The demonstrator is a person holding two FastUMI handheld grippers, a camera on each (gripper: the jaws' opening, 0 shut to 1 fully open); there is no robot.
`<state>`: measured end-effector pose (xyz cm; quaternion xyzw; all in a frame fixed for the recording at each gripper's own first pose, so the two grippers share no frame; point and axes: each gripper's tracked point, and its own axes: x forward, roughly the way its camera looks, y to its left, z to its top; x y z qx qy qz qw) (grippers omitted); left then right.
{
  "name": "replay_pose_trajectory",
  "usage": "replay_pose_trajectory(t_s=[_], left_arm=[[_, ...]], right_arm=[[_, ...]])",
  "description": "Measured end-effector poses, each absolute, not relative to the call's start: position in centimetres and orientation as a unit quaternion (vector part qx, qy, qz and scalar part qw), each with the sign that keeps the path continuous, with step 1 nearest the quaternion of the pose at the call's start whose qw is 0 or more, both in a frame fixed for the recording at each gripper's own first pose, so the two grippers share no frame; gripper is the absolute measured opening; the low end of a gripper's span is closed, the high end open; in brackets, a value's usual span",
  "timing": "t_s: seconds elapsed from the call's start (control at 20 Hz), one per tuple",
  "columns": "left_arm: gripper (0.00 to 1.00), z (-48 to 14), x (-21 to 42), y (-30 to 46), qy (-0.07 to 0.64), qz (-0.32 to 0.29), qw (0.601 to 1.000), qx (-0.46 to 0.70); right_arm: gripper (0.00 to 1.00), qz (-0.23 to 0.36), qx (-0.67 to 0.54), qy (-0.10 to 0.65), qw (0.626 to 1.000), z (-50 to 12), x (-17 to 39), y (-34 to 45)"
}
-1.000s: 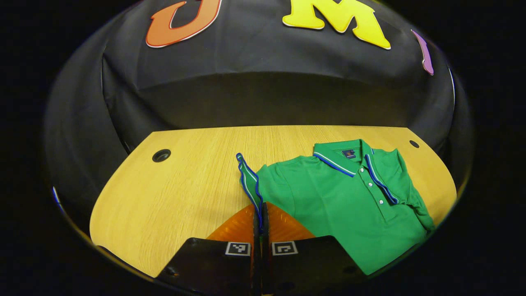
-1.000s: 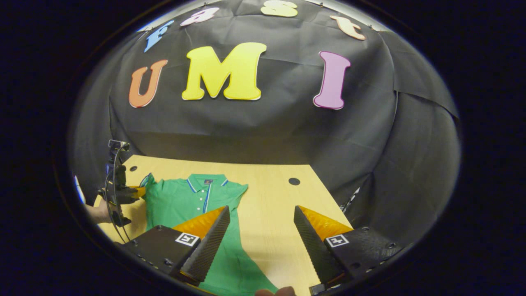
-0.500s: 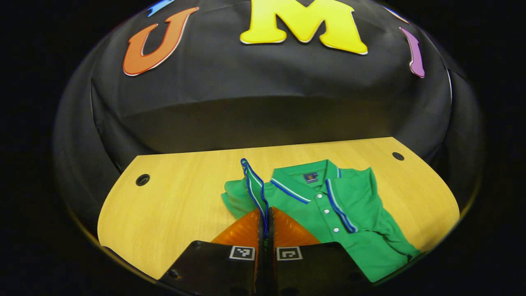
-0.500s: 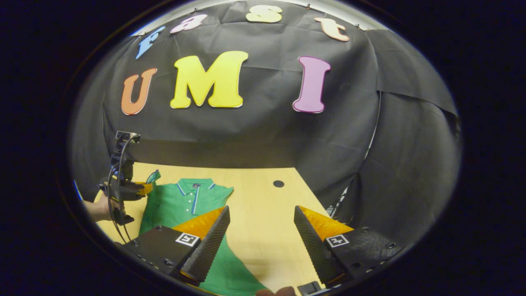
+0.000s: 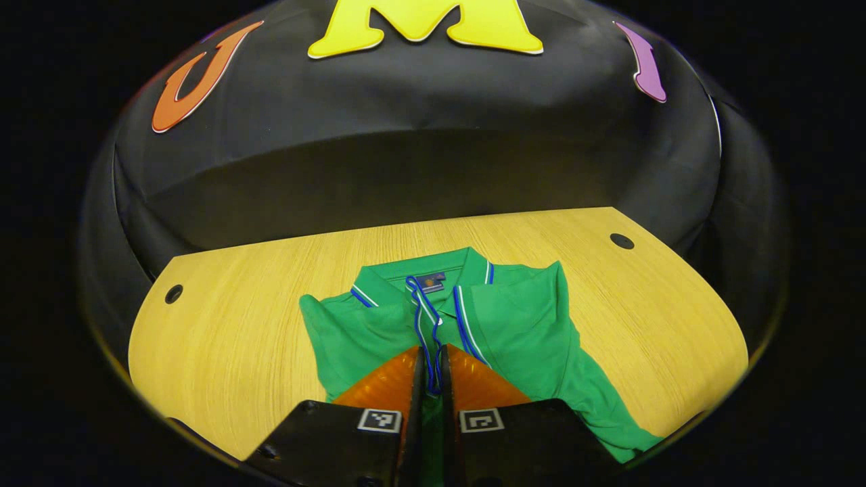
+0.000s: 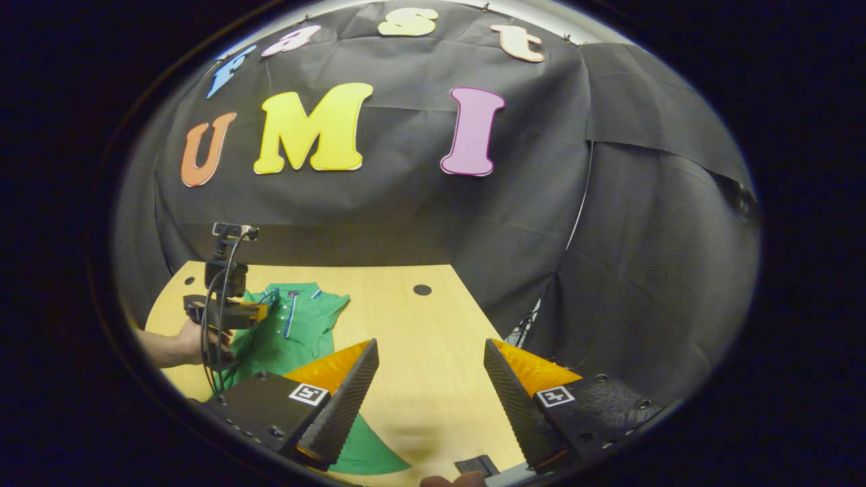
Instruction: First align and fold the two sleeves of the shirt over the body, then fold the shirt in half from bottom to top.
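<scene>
The green shirt (image 5: pixel 514 325) lies on the wooden table (image 5: pixel 237 338), collar toward the booth wall, in the lower middle of the left gripper view. There the left hand-held gripper (image 5: pixel 431 379) rises from the bottom edge with its two fingers pressed nearly together, and between them runs the blue-and-white trimmed edge of a sleeve (image 5: pixel 423 318), pulled up in a thin ridge that reaches toward the collar (image 5: pixel 433 270) and the placket. The sleeve is lifted over the shirt's body, and the far side of the shirt spreads flat toward the lower right of the frame.

The right gripper view looks from off to the side and gives what the close-up cannot: the left hand-held gripper (image 6: pixel 260 312) seen whole at the left of the frame, with a small camera on a post above it, trailing cables, and a bare hand (image 6: pixel 193 338) holding it from the left edge. Its tip sits over the shirt (image 6: pixel 298 325) near the collar. In the same view the right hand-held gripper (image 6: pixel 429 379) fills the bottom, fingers spread wide apart with nothing between them, over bare table (image 6: pixel 419 338) well to the right of the shirt. The shirt's hem runs down behind its left finger (image 6: pixel 338 406).
</scene>
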<state>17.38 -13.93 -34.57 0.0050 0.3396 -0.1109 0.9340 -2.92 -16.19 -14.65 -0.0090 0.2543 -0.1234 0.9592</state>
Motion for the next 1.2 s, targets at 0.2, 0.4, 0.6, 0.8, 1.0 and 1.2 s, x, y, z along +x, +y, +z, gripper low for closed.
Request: replay_pose_trajectory(t_s=[0.2,0.4,0.6,0.8,1.0,1.2], left_arm=[[0.83,-33.3,17.0,-13.7,0.324,-0.098,0.941,0.007],[1.00,-30.5,16.3,-11.8,0.296,-0.073,0.952,-0.003],[1.00,-27.0,14.2,-9.4,0.276,-0.046,0.960,-0.015],[1.00,-23.0,10.9,-6.5,0.253,-0.022,0.967,-0.025],[1.00,-20.8,6.6,-2.5,0.249,0.008,0.968,-0.029],[1.00,-21.2,1.8,-0.6,0.266,0.009,0.964,-0.014]], right_arm=[[0.95,-0.102,-0.014,0.247,0.964,-14.4,-1.9,-15.2],[0.96,-0.067,-0.015,0.241,0.968,-14.4,-0.3,-13.2],[0.96,-0.033,-0.017,0.230,0.973,-14.0,0.9,-11.4],[0.96,0.006,-0.020,0.232,0.972,-14.5,1.5,-9.4],[0.95,0.045,-0.030,0.248,0.967,-15.8,1.2,-8.3],[0.95,0.071,-0.040,0.280,0.957,-18.4,-0.5,-8.1]])
